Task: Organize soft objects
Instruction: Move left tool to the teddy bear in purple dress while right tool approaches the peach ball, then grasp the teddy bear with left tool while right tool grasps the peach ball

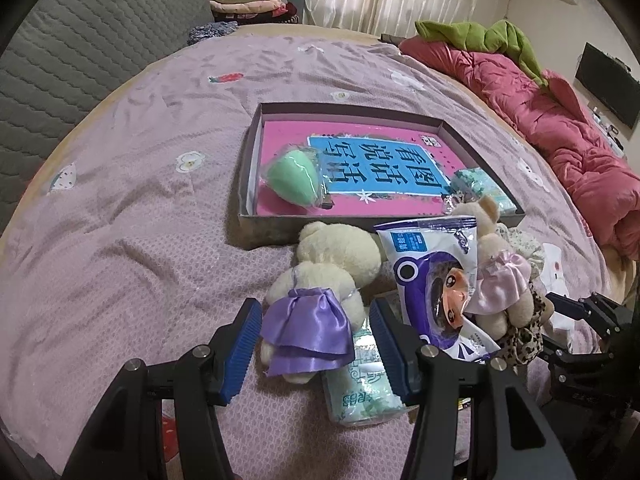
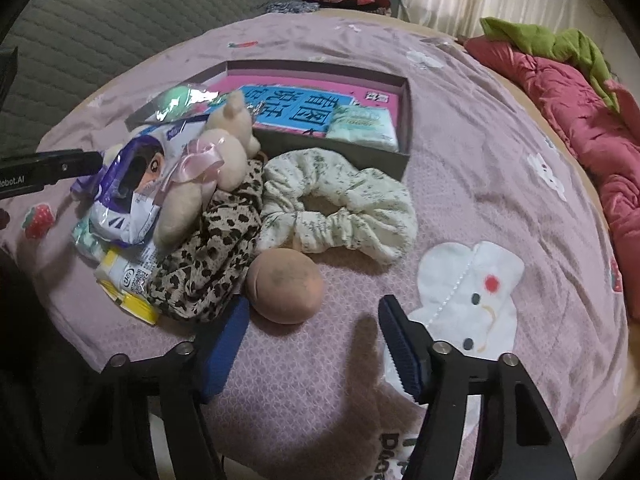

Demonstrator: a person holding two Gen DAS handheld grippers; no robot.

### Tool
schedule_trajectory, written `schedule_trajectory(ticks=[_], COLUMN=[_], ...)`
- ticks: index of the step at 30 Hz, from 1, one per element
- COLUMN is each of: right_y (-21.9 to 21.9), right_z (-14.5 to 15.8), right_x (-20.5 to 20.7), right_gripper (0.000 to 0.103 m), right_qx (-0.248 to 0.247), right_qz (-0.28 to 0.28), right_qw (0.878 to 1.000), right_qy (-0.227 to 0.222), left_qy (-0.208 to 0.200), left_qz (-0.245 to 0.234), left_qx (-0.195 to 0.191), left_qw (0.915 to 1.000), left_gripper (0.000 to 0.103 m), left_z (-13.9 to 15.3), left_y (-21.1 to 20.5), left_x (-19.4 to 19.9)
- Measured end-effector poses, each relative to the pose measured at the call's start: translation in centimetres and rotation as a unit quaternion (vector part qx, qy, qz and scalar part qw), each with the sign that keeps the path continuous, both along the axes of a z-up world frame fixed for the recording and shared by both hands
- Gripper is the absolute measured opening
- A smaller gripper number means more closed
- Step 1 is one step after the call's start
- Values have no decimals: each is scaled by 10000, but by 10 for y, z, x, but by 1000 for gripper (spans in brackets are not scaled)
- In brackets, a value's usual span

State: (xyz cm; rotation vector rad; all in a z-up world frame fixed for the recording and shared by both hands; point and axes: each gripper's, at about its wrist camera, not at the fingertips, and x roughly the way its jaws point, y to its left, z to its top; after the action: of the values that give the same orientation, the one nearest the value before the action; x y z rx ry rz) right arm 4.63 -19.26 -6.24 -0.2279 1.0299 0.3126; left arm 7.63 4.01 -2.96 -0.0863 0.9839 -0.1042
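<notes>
My left gripper [image 1: 314, 344] is open, its blue pads on either side of a cream plush bear in a purple skirt [image 1: 320, 280] that lies on the bed in front of the shallow box [image 1: 256, 236]. The box holds a pink book, a green sponge [image 1: 294, 178] and a tissue pack [image 2: 362, 124]. My right gripper [image 2: 314, 344] is open just short of a peach-coloured soft ball [image 2: 285, 286]. A bear with a pink bow [image 2: 212, 168], a leopard scrunchie [image 2: 212, 256] and a floral scrunchie [image 2: 340, 208] lie near it.
A purple snack bag [image 1: 432, 276], a tissue pack [image 1: 360, 392] and a yellow packet [image 2: 128, 284] lie in the pile. A white cloth [image 2: 468, 292] lies at right. A red quilt [image 1: 560, 136] borders the bed's right side; a grey sofa [image 1: 80, 48] stands at left.
</notes>
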Motion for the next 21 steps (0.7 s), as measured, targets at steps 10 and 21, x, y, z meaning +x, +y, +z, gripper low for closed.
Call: schedule_trajectory(ticks=[10, 21], right_y=[3, 7], right_z=[-1, -2], right_x=[4, 11], right_gripper=[65, 45], right_qx=[152, 429], right_qz=[91, 265], right_qw=[9998, 9987], right_qy=[-33, 12], left_qy=[80, 290], left_qz=[-126, -98], left_qx=[244, 32], left_qw=[9996, 9995], left_gripper=[56, 56], left_z=[-12, -24], left_y=[-8, -2], left_x=[19, 35])
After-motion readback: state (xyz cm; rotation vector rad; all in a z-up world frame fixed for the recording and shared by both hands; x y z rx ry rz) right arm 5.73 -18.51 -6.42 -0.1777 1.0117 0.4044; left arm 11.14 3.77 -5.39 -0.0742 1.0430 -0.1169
